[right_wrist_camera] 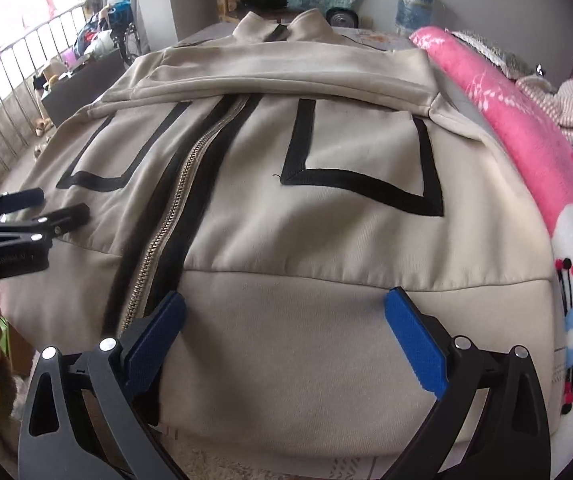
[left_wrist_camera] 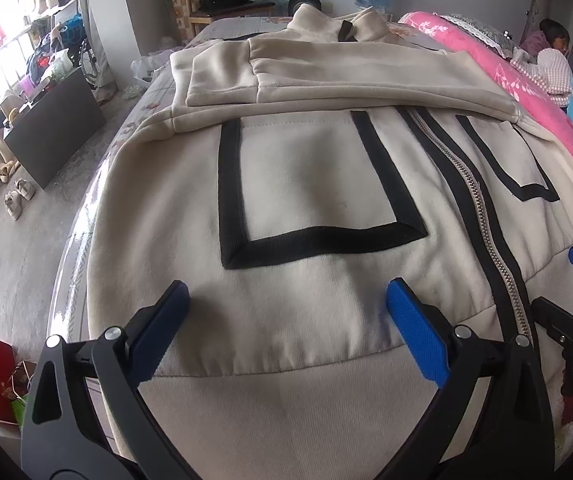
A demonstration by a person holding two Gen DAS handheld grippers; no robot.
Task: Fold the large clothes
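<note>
A cream jacket (left_wrist_camera: 306, 184) is lying flat on the bed (left_wrist_camera: 142, 116), both sleeves crossing above its zipper (left_wrist_camera: 482, 216). The left tool (left_wrist_camera: 286, 308) is hovering left of that zipper, fingers spread wide; the right tool (right_wrist_camera: 286, 312) is hovering right of it, equally spread. Only the right view is showing the pink blanket's (right_wrist_camera: 526, 128) dandelion print. No lettering is legible.

Sleeves (left_wrist_camera: 326, 80) folded across jacket (left_wrist_camera: 318, 184)

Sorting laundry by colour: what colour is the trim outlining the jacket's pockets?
Black trim on a cream jacket; clearest in the left wrist view.
</note>
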